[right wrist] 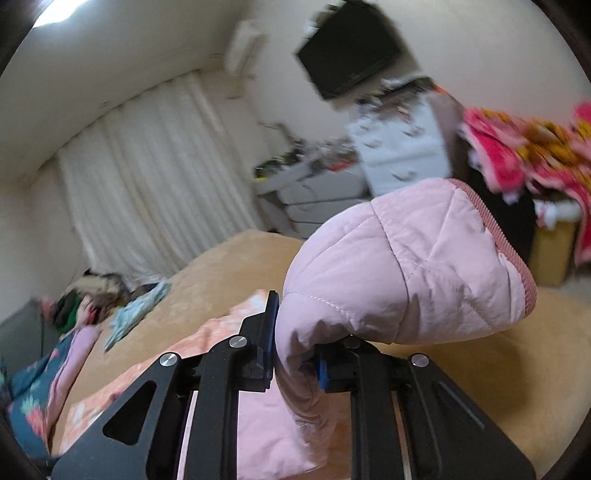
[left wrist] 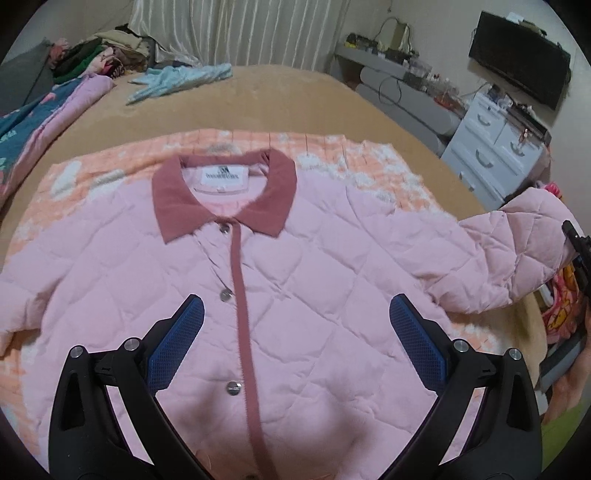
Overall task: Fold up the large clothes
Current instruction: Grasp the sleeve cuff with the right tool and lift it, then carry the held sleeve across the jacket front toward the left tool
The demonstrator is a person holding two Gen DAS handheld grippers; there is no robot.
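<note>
A pink quilted jacket [left wrist: 303, 280] lies front-up on an orange-and-white blanket [left wrist: 110, 162] spread over a tan bed [left wrist: 295, 96], buttoned, its dark rose collar [left wrist: 221, 195] on the far side from the left gripper [left wrist: 295, 339]. That gripper hangs over the jacket's chest with its jaws wide apart and nothing between them — the blue pads [left wrist: 177, 347] stand on either side of the rose placket [left wrist: 245, 314], and two snaps show between them, just left of the placket. The right gripper [right wrist: 295, 350] is clamped on the jacket's sleeve [right wrist: 406, 266]: its jaws pinch a bunched fold of pink fabric near the cuff [right wrist: 502, 243], and the sleeve end bulges up and beyond the fingertips, its ribbed rose edge turned to the right. In the left wrist view this sleeve is lifted off the bed, well to the right of the open jaws, and runs to the frame's edge. Beyond both grippers lie a pale blue garment [left wrist: 181, 81] and a heap of clothes [left wrist: 96, 55] by the curtain [left wrist: 236, 29]. A white dresser [left wrist: 495, 147] stands off to the right, under a dark screen [left wrist: 521, 74].
</note>
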